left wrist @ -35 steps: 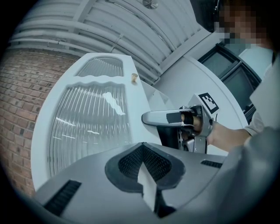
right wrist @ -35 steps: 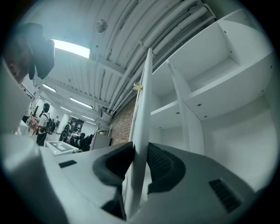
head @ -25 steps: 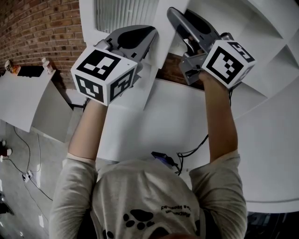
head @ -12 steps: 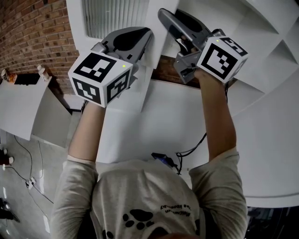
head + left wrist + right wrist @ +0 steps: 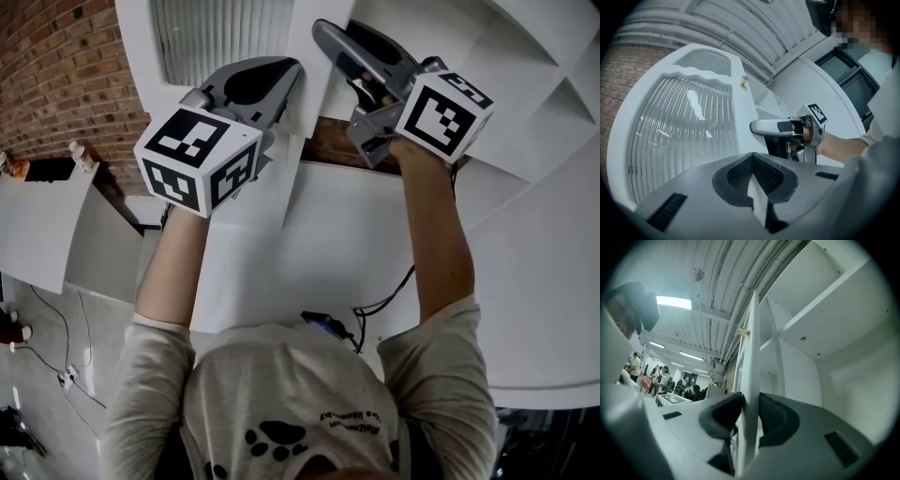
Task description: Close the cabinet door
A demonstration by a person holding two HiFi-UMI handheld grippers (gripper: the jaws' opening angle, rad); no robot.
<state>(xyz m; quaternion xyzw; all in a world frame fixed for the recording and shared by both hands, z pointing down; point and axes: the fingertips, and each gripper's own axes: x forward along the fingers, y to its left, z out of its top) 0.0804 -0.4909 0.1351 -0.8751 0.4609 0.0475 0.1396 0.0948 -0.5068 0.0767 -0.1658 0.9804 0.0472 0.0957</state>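
Nearest, in the head view: left tool [image 5: 281, 94] and right tool [image 5: 342, 52], raised side by side to the free edge of the cabinet door [image 5: 141, 56] (white frame around a ribbed glass panel [image 5: 225, 37]).

Left tool, read from the left gripper view: pressed together on a thin white sliver of that door edge, pinching it between the pads.

Right tool [image 5: 750, 418], read from the right gripper view: clamped across the door edge [image 5: 752, 357], one pad on each face. Jaws just eased slightly wider, yet judged in contact on both sides.

Beyond the tools: open cabinet [image 5: 825, 301], shelves and inner wall exposed to the right of the edge-on door. Farther off, to the left in the head view: brick wall [image 5: 66, 66].

Progress, judged from the door's position:
- Done: two-tool grip on the door edge.
- Not done: closing swing (door standing well out from the cabinet front).
- Remaining: push the door round until flush with the front, then release both tools.
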